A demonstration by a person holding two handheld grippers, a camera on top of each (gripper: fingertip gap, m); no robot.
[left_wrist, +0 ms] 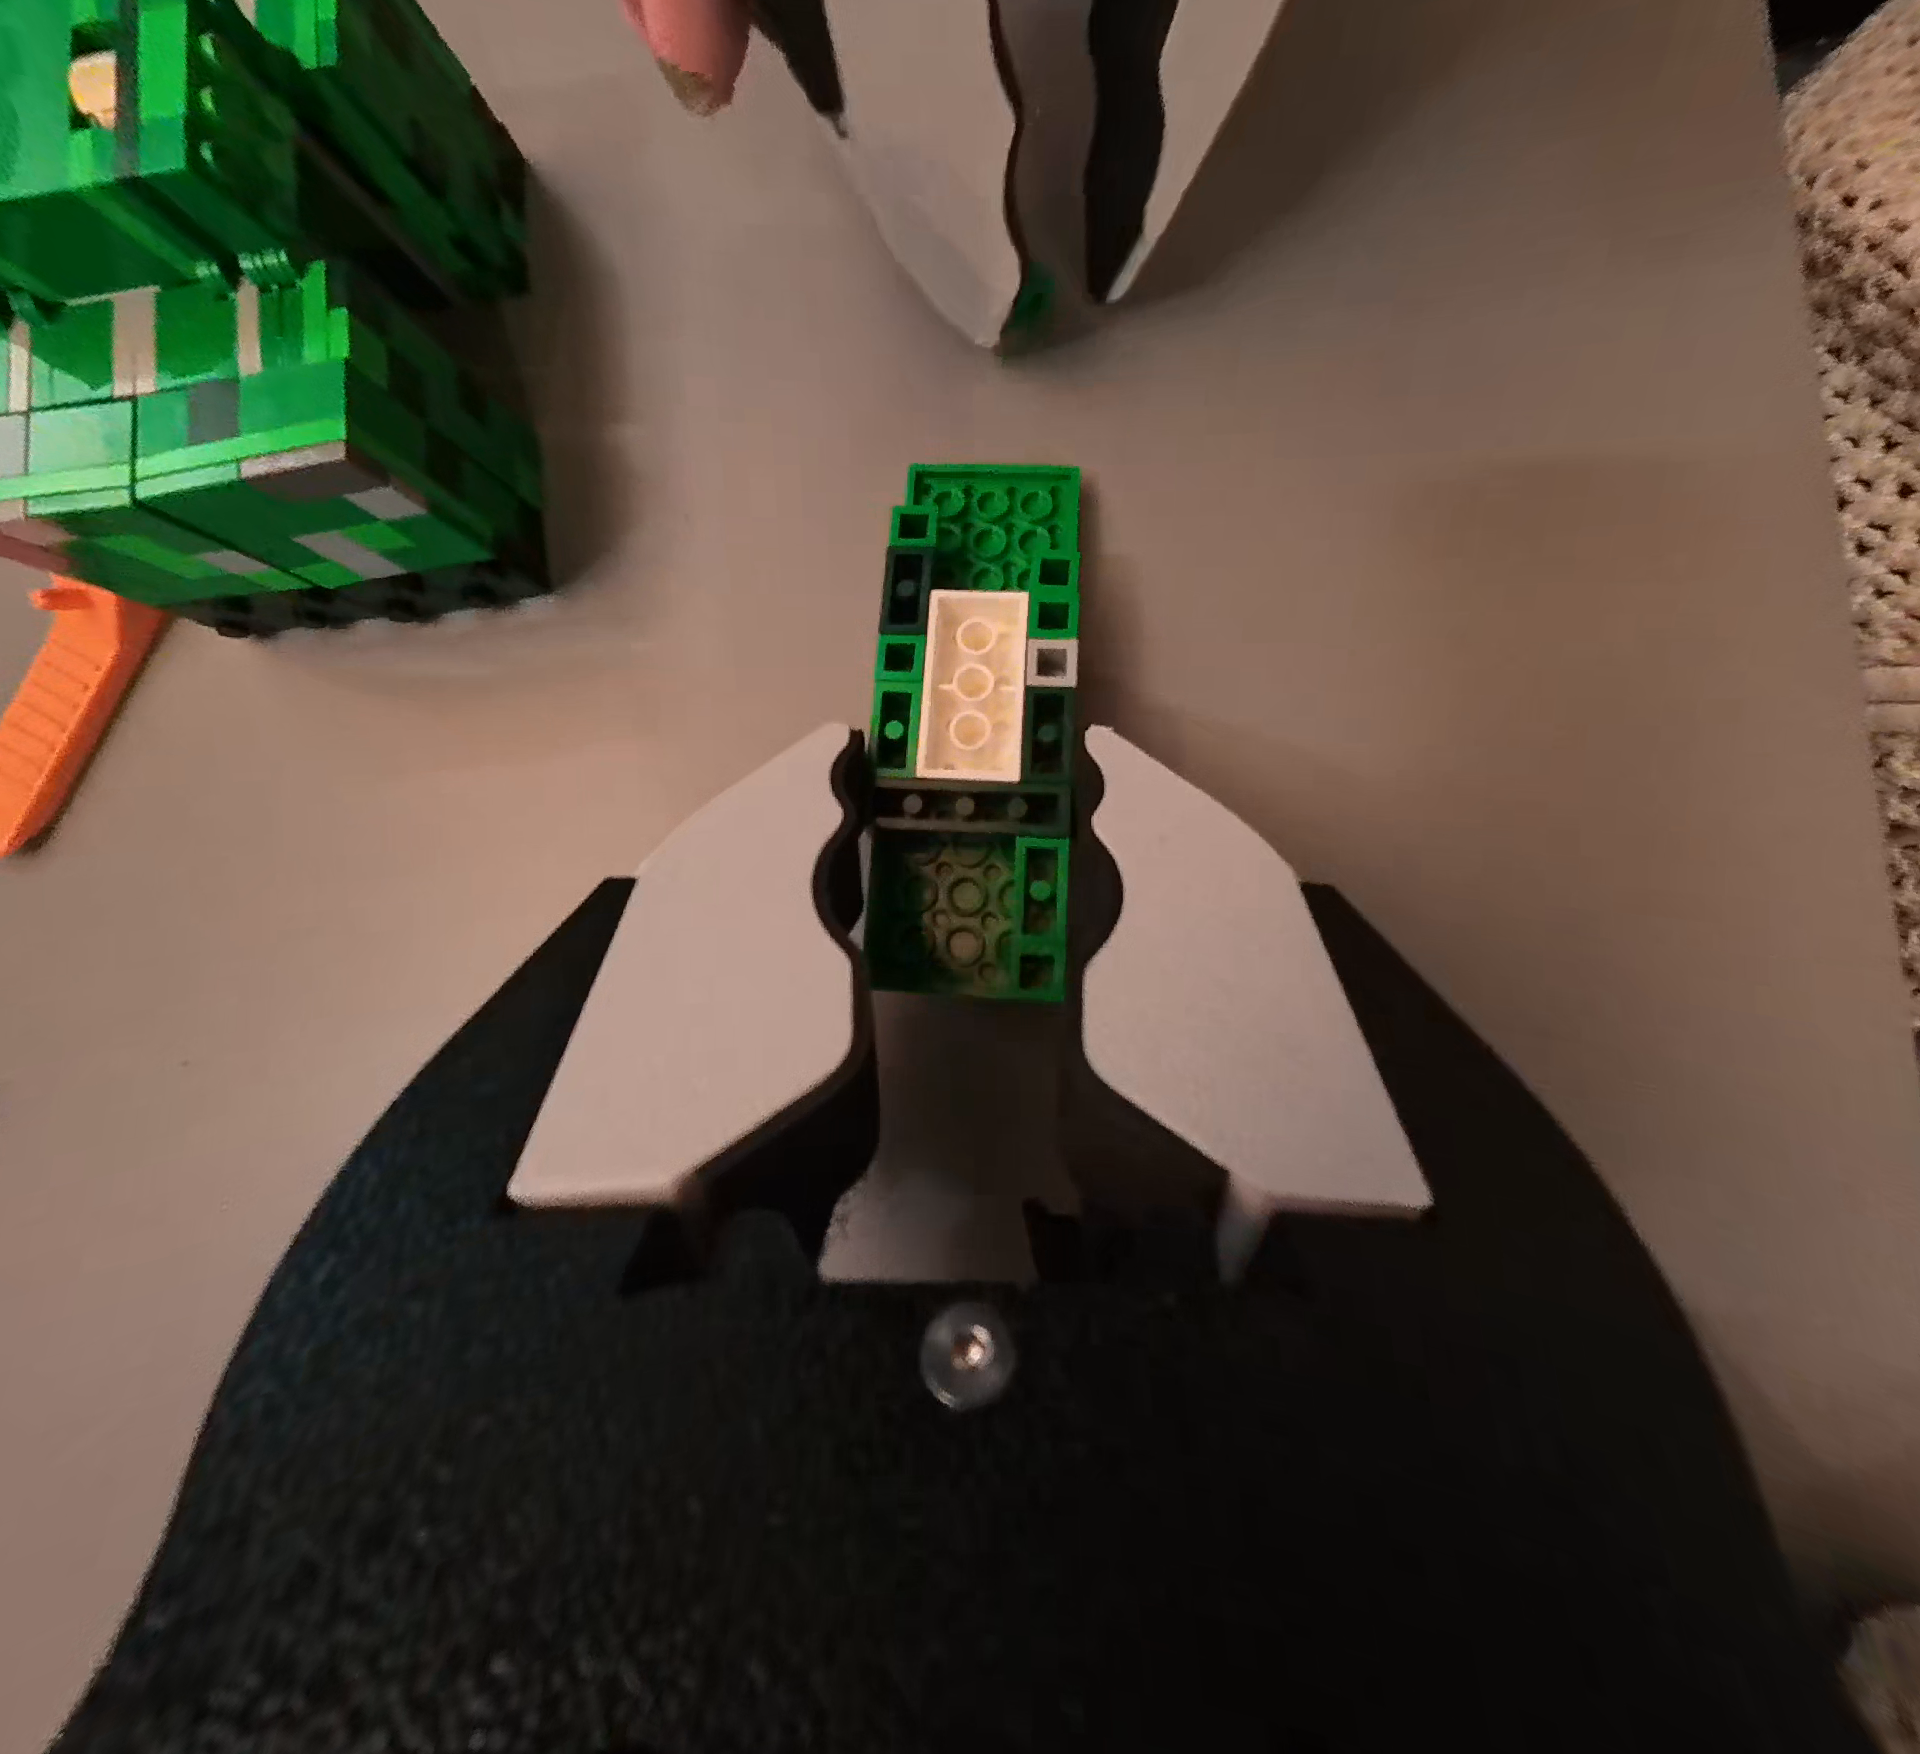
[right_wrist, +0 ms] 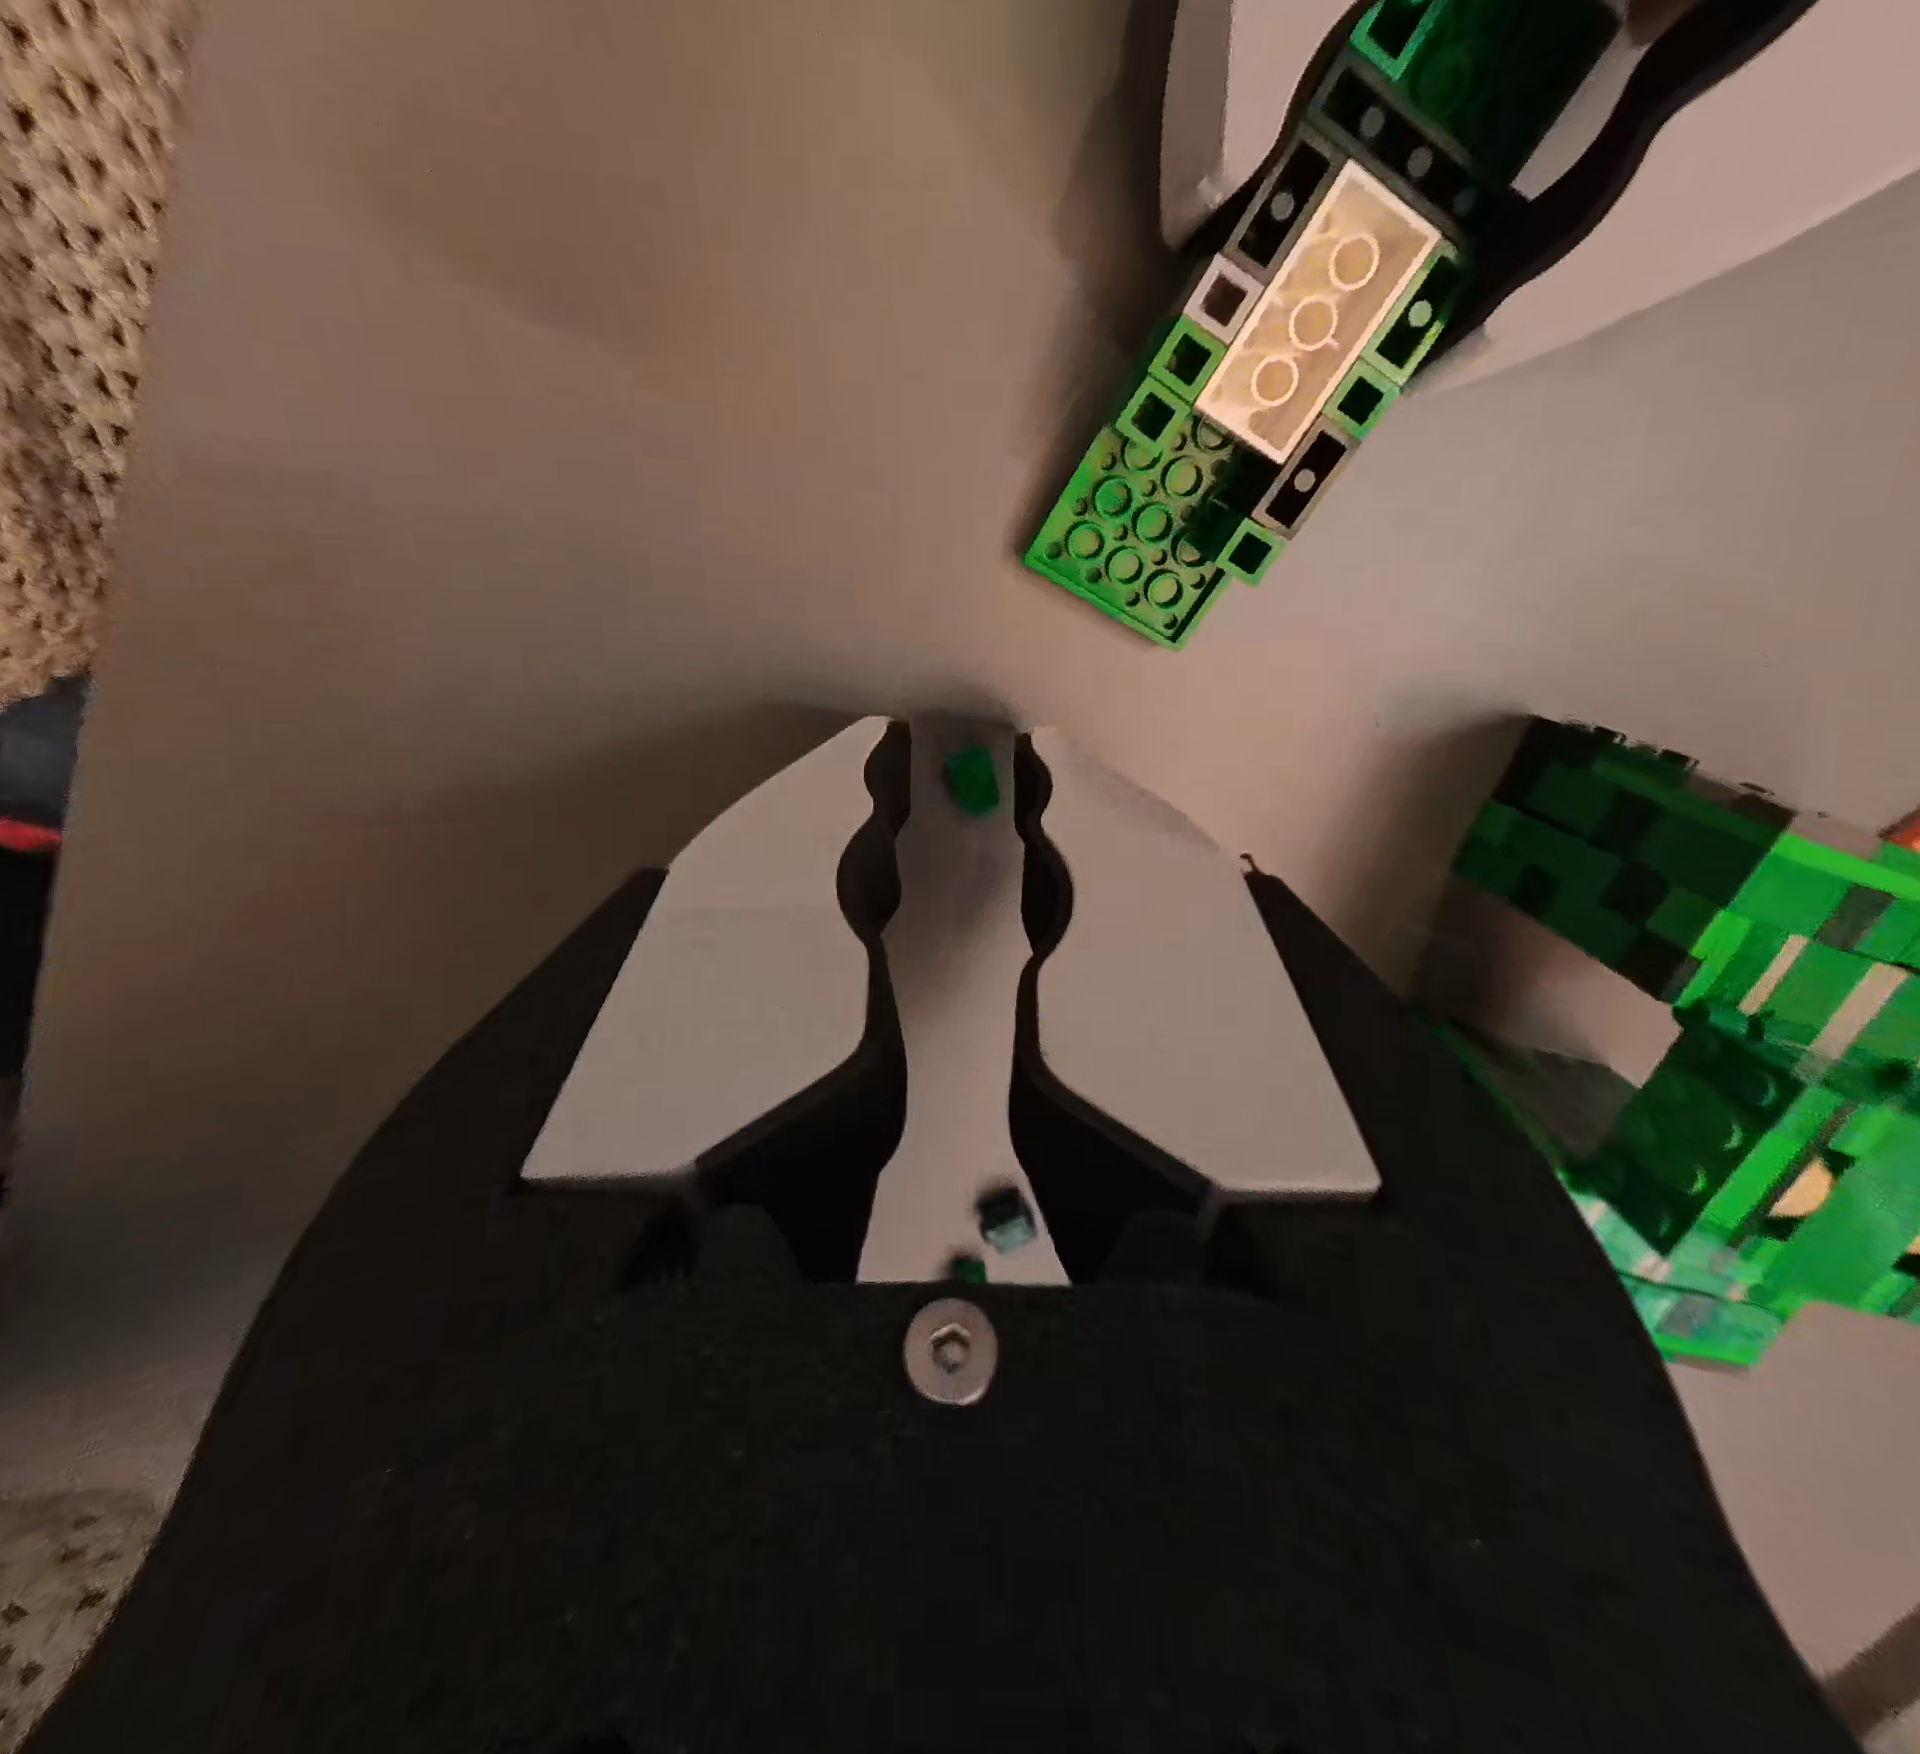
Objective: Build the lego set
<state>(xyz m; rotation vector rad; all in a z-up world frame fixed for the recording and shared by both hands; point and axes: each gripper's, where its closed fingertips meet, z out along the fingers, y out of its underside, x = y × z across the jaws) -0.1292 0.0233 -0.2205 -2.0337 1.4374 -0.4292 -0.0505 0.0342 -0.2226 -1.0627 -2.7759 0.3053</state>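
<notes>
Left gripper (left_wrist: 971, 754): clamped on green plate assembly (left_wrist: 977, 738), underside up, centre frame; right gripper (right_wrist: 961, 738): slightly parted around small green piece (right_wrist: 971, 777); built green block model (left_wrist: 260, 270) at 10 o'clock on table (left_wrist: 1455, 561).

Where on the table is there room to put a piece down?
Bare table lies right of the held green plate, up to the knitted cloth. More lies between that plate and the big green block model. It is crowded by that model and the orange tool.
</notes>
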